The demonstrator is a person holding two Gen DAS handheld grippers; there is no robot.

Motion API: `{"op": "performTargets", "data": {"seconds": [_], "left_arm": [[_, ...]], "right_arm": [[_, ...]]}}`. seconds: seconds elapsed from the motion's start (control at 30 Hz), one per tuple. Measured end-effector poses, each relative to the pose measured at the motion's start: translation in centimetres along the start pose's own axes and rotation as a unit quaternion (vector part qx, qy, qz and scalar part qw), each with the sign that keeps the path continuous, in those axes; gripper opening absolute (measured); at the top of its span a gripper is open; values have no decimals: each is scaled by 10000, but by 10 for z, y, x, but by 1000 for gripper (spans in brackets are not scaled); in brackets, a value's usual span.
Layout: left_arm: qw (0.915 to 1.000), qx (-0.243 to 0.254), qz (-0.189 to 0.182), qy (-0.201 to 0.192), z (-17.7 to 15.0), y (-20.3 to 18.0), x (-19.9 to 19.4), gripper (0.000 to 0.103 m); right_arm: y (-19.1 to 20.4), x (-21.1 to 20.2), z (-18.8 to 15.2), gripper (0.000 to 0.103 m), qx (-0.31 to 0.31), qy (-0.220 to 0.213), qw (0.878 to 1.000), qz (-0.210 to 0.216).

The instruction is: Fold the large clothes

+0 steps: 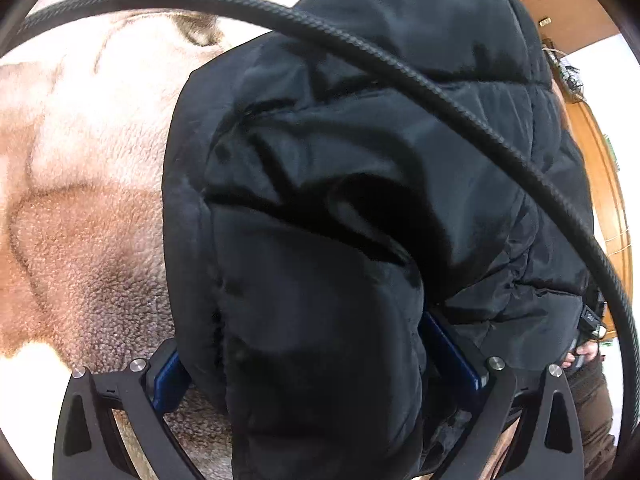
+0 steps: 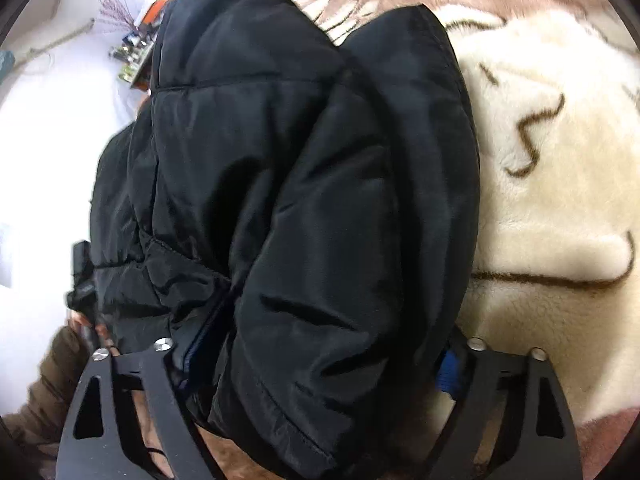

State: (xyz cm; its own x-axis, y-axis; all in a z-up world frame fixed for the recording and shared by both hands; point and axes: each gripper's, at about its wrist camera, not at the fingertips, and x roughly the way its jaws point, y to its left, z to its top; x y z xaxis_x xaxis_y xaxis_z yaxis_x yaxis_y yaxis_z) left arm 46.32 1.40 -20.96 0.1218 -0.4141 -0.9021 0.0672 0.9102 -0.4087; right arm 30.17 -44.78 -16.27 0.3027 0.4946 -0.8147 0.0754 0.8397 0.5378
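Puffy quilted black jacket (image 1: 360, 200) on fleecy blanket (image 1: 80, 240); left gripper (image 1: 320, 364), right gripper (image 2: 316, 356) each pinching padded fold.

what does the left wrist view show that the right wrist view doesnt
Only the left wrist view shows the black braided cable arcing across the picture, wooden furniture at the far edge, and the tan part of the fleece blanket.

Only the right wrist view shows the cream blanket with brown squiggles and clutter on a white surface.

Both show the black puffer jacket, bunched between wide-set jaws: the left gripper and the right gripper each straddle a thick fold.
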Motion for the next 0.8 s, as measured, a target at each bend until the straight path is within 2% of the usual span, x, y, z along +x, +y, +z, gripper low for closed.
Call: {"op": "performTargets", "data": {"seconds": [0.07,0.17,0.33,0.37,0.43,0.57,0.7,0.73,0.8], "left_arm": [[9999,50,158,-24,-4,-14,2,98],[9989,160,431,-119,-13,-32,0,90],[9934,457,974,-385,-28,-75,5,75],[9910,556,1130,-458,-31,-84,7,74],[9872,692,1344,-504,-34,-99,12,73],[9922,378,1134,-352,-29,-102,18,75],[9914,368,1203,-360,-31,-113,20,75],[9916,351,1187,-367,-30,-111,18,74],[9922,331,1119,-434,-31,-99,11,66]], "right_arm": [[11,-1,-1,70,-160,7,9995,-286],[33,-2,-2,62,-425,-47,9957,-817],[72,5,-11,56,-968,-234,9790,-1780],[77,7,-12,55,-1037,-267,9765,-1868],[82,9,-14,55,-1058,-297,9749,-1935],[79,10,-13,55,-955,-331,9774,-1856],[64,6,-11,57,-728,-292,9819,-1722],[52,0,-10,57,-715,-311,9821,-1712],[56,-2,-14,55,-809,-386,9789,-1837]]}}
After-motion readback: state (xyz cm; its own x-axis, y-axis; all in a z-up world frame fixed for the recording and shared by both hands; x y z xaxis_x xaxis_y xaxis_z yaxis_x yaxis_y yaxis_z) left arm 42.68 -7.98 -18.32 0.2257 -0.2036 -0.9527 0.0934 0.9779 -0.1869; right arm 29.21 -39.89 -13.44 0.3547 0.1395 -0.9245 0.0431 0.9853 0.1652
